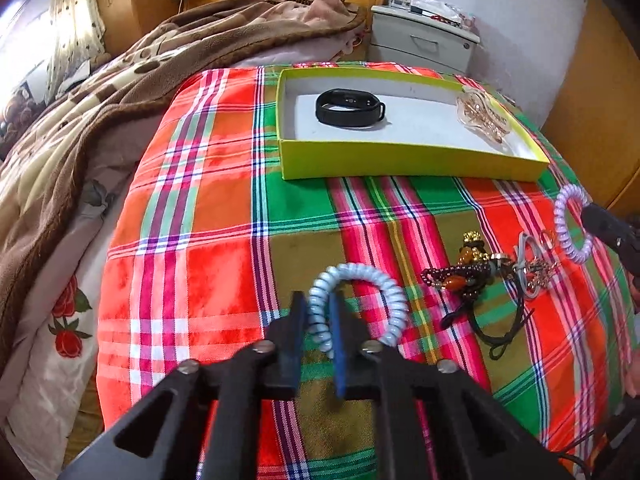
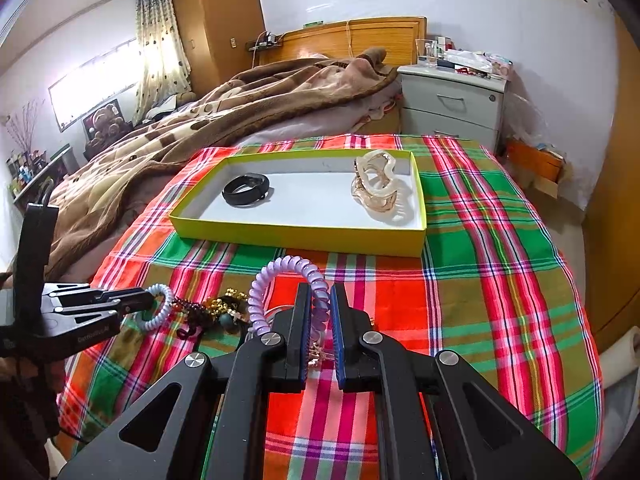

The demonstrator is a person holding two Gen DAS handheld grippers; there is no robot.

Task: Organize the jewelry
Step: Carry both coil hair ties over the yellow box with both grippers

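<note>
While both grippers full: yellow box (image 2: 298,236) w/ black band (image 2: 248,190), hair claw (image 2: 378,188).

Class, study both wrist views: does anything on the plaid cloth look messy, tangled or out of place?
Yes. A heap of beads and cords lies tangled on the plaid cloth, outside the yellow box, which holds only a black band and a hair claw. Nothing looks damaged.
</note>
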